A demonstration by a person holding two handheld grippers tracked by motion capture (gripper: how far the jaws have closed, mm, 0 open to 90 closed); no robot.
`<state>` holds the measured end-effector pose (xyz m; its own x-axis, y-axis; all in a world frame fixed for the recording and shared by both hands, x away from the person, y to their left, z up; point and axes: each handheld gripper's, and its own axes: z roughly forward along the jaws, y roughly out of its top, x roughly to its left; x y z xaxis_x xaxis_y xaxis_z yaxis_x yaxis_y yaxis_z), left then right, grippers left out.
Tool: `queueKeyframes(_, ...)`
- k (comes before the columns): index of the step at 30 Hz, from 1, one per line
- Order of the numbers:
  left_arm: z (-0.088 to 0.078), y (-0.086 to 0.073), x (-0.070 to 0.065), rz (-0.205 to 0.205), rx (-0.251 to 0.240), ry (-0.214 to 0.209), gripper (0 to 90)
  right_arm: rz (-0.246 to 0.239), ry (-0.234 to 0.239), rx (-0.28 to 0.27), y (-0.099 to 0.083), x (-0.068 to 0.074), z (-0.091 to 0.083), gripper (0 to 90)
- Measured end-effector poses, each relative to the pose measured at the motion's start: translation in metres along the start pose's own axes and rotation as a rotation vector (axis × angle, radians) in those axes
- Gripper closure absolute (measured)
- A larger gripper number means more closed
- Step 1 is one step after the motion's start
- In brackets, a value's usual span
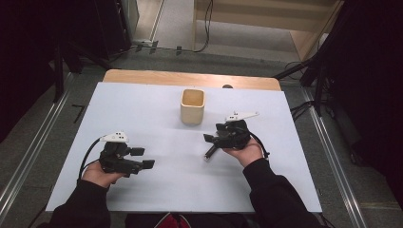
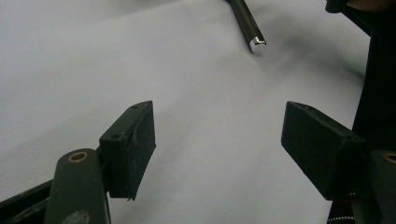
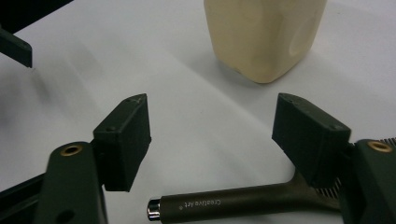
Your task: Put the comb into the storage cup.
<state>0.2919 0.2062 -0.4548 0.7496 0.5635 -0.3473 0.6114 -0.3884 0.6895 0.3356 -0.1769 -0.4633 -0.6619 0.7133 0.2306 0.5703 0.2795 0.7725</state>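
A dark brush with a silver-capped handle [image 3: 224, 203] lies flat on the white table sheet [image 1: 142, 104]; its bristled head sits by my right jaw. My right gripper [image 3: 215, 135] stands open just above it, pads apart and not touching the handle. In the high view the right gripper [image 1: 212, 140] is at centre right with the brush [image 1: 209, 152] poking out below it. A cream cup [image 1: 192, 107] stands upright just beyond. My left gripper [image 1: 142, 159] rests at the near left, open and holding nothing [image 2: 219, 140]. The brush handle's tip [image 2: 252, 35] lies ahead of it.
The cream cup [image 3: 264, 35] stands close in front of the right jaws. A wooden table edge [image 1: 190, 78] runs behind the white sheet. Dark stands and cables crowd the floor on both sides. A dark sleeve [image 2: 378, 70] borders the left gripper view.
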Motion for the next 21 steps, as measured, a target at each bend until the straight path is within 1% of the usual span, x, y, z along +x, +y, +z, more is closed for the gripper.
queueKeyframes(3,0.0,0.0,0.0,0.0,-0.001,0.0,26.6,0.002,-0.004,0.001,-0.002,0.0,0.002,34.3)
queueKeyframes(4,0.0,0.0,0.0,0.0,-0.001,-0.001,26.5,0.007,-0.003,0.004,-0.003,0.0,0.004,41.2)
queueKeyframes(5,0.0,0.0,0.0,0.001,0.0,-0.001,26.5,0.007,-0.003,0.004,-0.003,0.0,0.004,41.2)
queueKeyframes(8,0.0,0.0,0.0,0.0,-0.003,-0.002,26.5,0.007,-0.002,0.016,-0.006,0.0,0.007,56.8)
queueKeyframes(9,0.0,0.0,0.0,0.0,-0.003,-0.002,26.5,0.007,0.001,0.021,-0.007,0.0,0.009,67.5)
queueKeyframes(10,0.0,0.0,0.0,-0.001,-0.004,0.0,26.5,0.015,0.005,0.027,-0.008,0.0,0.009,73.6)
queueKeyframes(11,0.0,0.0,0.0,-0.001,-0.004,0.0,26.5,0.015,0.005,0.027,-0.008,0.0,0.009,73.6)
queueKeyframes(12,0.0,0.0,0.0,-0.001,-0.004,0.0,26.6,0.013,0.003,0.028,-0.008,0.001,0.01,83.0)
queueKeyframes(13,0.0,0.0,0.0,0.0,-0.003,0.0,26.5,0.013,0.003,0.028,-0.008,0.001,0.01,83.0)
queueKeyframes(14,0.0,0.0,0.0,-0.001,-0.003,0.0,26.5,0.006,-0.001,0.029,-0.01,0.002,0.011,87.6)
queueKeyframes(21,0.0,0.0,0.0,0.0,-0.006,0.0,26.5,0.015,-0.01,0.061,-0.015,0.002,0.018,87.7)
